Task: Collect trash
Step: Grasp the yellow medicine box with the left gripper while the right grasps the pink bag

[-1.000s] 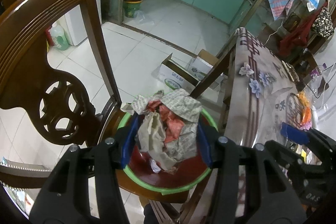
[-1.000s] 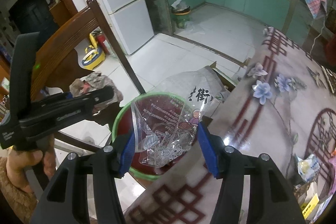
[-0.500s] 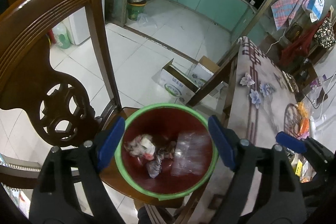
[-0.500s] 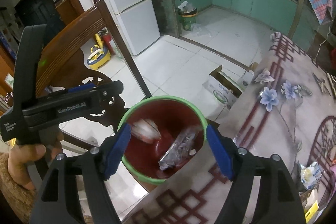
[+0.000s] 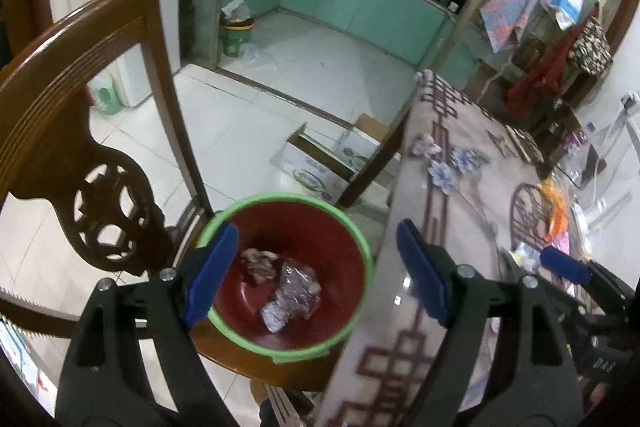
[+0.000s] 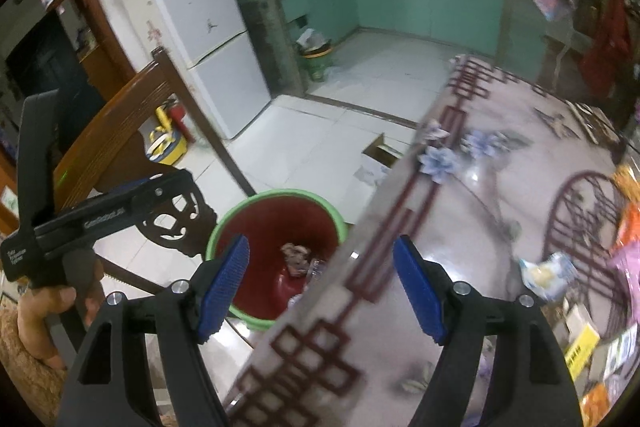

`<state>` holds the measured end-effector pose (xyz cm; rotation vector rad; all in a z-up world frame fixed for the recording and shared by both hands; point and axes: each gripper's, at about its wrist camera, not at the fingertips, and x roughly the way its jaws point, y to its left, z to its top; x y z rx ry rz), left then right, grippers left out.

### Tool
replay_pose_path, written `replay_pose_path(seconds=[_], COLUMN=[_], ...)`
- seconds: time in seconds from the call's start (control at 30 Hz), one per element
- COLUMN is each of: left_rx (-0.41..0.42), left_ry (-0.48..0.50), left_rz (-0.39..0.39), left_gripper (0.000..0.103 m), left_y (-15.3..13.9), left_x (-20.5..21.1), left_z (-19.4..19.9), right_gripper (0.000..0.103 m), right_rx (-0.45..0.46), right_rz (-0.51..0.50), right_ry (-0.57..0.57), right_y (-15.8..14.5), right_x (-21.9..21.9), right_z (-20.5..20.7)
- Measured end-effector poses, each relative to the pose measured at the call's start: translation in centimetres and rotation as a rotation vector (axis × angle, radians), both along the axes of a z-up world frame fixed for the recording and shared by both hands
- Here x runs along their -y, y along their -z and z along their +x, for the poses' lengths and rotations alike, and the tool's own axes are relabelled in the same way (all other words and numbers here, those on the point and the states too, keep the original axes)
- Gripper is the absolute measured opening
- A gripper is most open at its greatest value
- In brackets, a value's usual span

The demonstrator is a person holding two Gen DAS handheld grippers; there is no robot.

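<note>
Your left gripper [image 5: 316, 275] hangs above the green-rimmed red bin [image 5: 340, 227], jaws spread wide and holding nothing. Your right gripper [image 6: 320, 287] is likewise spread and empty, over the edge of the patterned table [image 6: 480, 227]. The bin sits on the wooden chair [image 5: 80, 131], just beside the table. Inside it lie a crumpled paper wad [image 5: 260, 263] and a clear plastic bag [image 5: 294, 293], touching each other.

Left gripper [image 5: 316, 275] and right gripper [image 6: 320, 287] hover, fingers spread wide, empty.
</note>
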<state>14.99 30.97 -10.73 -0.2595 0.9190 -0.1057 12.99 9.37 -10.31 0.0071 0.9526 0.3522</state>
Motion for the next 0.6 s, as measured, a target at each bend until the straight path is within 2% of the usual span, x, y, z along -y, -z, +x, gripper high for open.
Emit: replay_pose_path(seconds=[0.17,0.3,0.5,0.6], left_rx=[-0.01,-0.002,-0.013,-0.024], left_ry=[0.06,0.094,0.174,0.214], left_rz=[0.009,0.009,0.012,-0.014], left_gripper=[0.079,0.079,0.079,0.079], left_y=[-0.1,-0.3,-0.2,0.1], left_x=[3.9,8.7,16.9,21.1], left_z=[-1.4,-2.5,-5.0,-6.3], right_gripper=[0.072,0.074,0.078,0.078], right_rx=[0.004,0.021,0.004,-0.012], right_rz=[0.01,0.004,0.024,0.022], right_ry=[0.044,0.053,0.127,0.18], right_y=[-0.5,-0.9,-0.8,-0.5], right_x=[3.4,6.8,15.4,20.3], right_z=[-2.2,-4.3,-7.2,-8.1])
